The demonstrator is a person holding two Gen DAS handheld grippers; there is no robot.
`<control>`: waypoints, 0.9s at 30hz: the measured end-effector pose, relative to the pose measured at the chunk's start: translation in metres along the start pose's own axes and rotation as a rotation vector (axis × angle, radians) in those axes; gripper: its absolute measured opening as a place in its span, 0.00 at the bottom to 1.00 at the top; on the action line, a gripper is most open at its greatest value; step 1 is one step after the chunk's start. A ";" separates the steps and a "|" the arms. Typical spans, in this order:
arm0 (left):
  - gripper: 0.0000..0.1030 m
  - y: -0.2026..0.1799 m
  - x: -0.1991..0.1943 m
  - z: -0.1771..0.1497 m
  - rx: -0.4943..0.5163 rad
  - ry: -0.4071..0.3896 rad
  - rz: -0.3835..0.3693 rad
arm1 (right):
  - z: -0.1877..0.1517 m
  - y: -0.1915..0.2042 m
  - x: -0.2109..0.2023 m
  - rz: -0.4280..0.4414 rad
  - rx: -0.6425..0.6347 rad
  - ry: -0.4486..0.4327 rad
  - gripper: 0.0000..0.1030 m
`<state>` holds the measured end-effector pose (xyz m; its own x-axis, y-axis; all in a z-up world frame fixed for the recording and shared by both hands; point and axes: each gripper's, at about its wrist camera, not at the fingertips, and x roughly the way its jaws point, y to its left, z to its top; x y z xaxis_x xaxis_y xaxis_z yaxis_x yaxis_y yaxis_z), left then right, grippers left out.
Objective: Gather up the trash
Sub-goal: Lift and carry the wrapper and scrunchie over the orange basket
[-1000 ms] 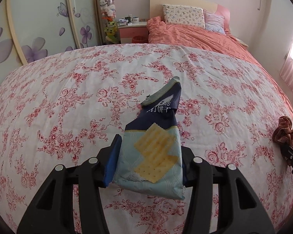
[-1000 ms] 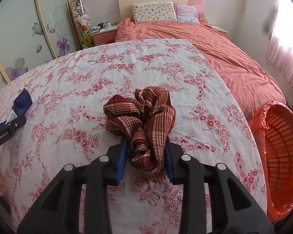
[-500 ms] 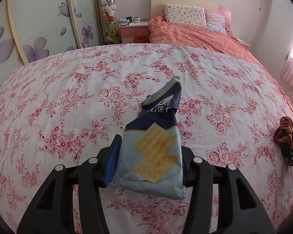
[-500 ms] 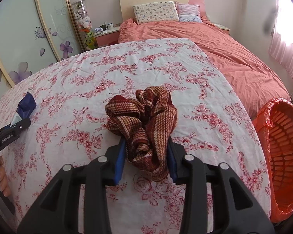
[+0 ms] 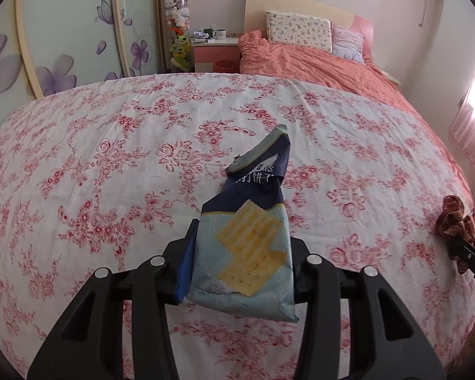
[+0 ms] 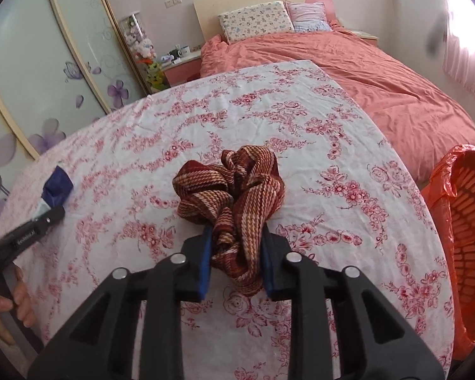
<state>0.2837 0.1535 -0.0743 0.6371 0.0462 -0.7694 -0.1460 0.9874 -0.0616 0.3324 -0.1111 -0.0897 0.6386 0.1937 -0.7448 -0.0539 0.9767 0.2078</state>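
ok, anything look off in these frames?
Right claw grips a woven cloth scrunchie, which hardly looks like trash; the left claw grips a torn, crumpled cracker wrapper. Nothing spilled.

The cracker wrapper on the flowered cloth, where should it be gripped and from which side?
Grip the cracker wrapper across its wide, flat lower body, coming in from its near bottom end; the twisted upper end is narrow. The left gripper, whose jaws have just been closing, already pinches that part.
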 end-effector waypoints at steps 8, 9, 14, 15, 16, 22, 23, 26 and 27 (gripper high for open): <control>0.43 -0.032 -0.033 0.003 0.061 -0.058 -0.024 | 0.001 -0.004 -0.040 0.019 0.017 -0.085 0.24; 0.43 -0.038 -0.039 0.003 0.069 -0.067 -0.032 | 0.001 -0.007 -0.048 0.016 0.021 -0.100 0.24; 0.43 -0.075 -0.073 -0.001 0.118 -0.114 -0.075 | 0.000 -0.022 -0.094 0.004 0.050 -0.177 0.24; 0.43 -0.086 -0.081 -0.001 0.132 -0.123 -0.089 | -0.002 -0.026 -0.102 0.000 0.054 -0.189 0.24; 0.43 -0.095 -0.087 -0.002 0.142 -0.129 -0.099 | -0.002 -0.029 -0.110 -0.006 0.059 -0.201 0.24; 0.43 -0.146 -0.116 -0.010 0.224 -0.168 -0.156 | -0.011 -0.063 -0.162 -0.061 0.103 -0.276 0.24; 0.43 -0.156 -0.121 -0.011 0.240 -0.172 -0.171 | -0.012 -0.068 -0.168 -0.068 0.112 -0.282 0.24; 0.43 -0.183 -0.131 -0.016 0.284 -0.182 -0.214 | -0.017 -0.091 -0.191 -0.088 0.149 -0.311 0.24; 0.43 -0.193 -0.135 -0.019 0.300 -0.184 -0.231 | -0.018 -0.096 -0.196 -0.095 0.159 -0.317 0.24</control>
<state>0.2119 -0.0461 0.0296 0.7558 -0.1823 -0.6289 0.2261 0.9740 -0.0107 0.1991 -0.2416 0.0246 0.8427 0.0399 -0.5369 0.1211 0.9576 0.2613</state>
